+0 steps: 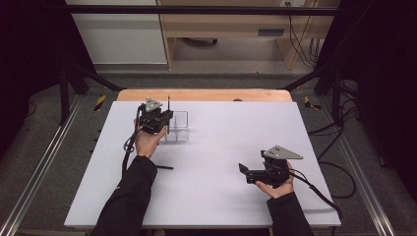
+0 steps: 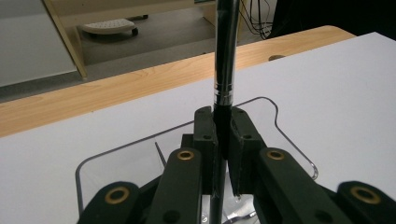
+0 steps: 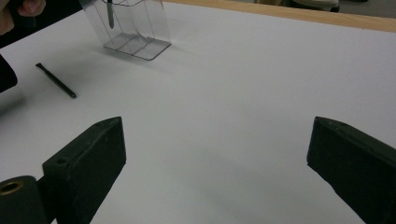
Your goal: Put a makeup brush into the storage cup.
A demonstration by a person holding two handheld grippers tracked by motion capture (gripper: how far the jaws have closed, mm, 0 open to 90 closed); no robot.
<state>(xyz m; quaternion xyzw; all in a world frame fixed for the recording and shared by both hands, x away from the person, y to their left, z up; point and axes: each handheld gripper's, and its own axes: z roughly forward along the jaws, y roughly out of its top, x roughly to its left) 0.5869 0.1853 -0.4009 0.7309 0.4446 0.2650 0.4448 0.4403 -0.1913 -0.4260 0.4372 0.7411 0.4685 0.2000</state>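
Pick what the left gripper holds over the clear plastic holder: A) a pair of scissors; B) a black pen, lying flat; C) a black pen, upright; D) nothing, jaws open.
C: the left gripper is clamped on a black pen that stands upright above the clear plastic holder.

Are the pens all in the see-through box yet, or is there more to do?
Not yet. The left tongs are shut on a black pen, held upright over the clear box, so that one is going in now. A second pen lies flat on the white table and looks like what is left. The right tongs are open and hold nothing. I cannot tell whether any pen is fully inside.
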